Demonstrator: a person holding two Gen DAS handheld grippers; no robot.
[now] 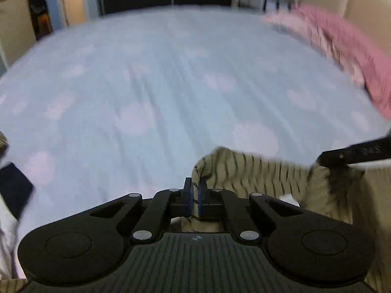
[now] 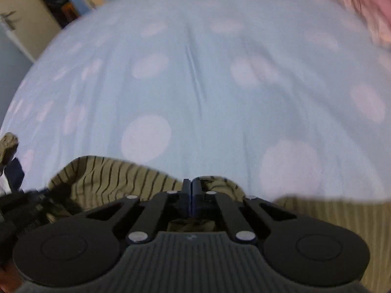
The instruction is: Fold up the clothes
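An olive garment with thin dark stripes (image 1: pixel 256 173) lies bunched at the near edge of the bed. In the left wrist view my left gripper (image 1: pixel 195 195) is shut on a raised fold of it, with cloth pinched between the blue pads. The right gripper's black body (image 1: pixel 354 151) reaches in from the right onto the same garment. In the right wrist view the striped garment (image 2: pixel 110 178) spreads to the left and under the tool. My right gripper (image 2: pixel 191 188) is shut on its edge, jaws pressed together. The left gripper (image 2: pixel 22 207) shows blurred at the lower left.
The bed sheet (image 1: pixel 171 85) is light blue with pale round spots and stretches far ahead. A pink blanket (image 1: pixel 342 44) lies along the right side. A dark navy item (image 1: pixel 12 190) and white cloth (image 1: pixel 7 232) sit at the left edge. Cupboards and a dark doorway stand beyond the bed.
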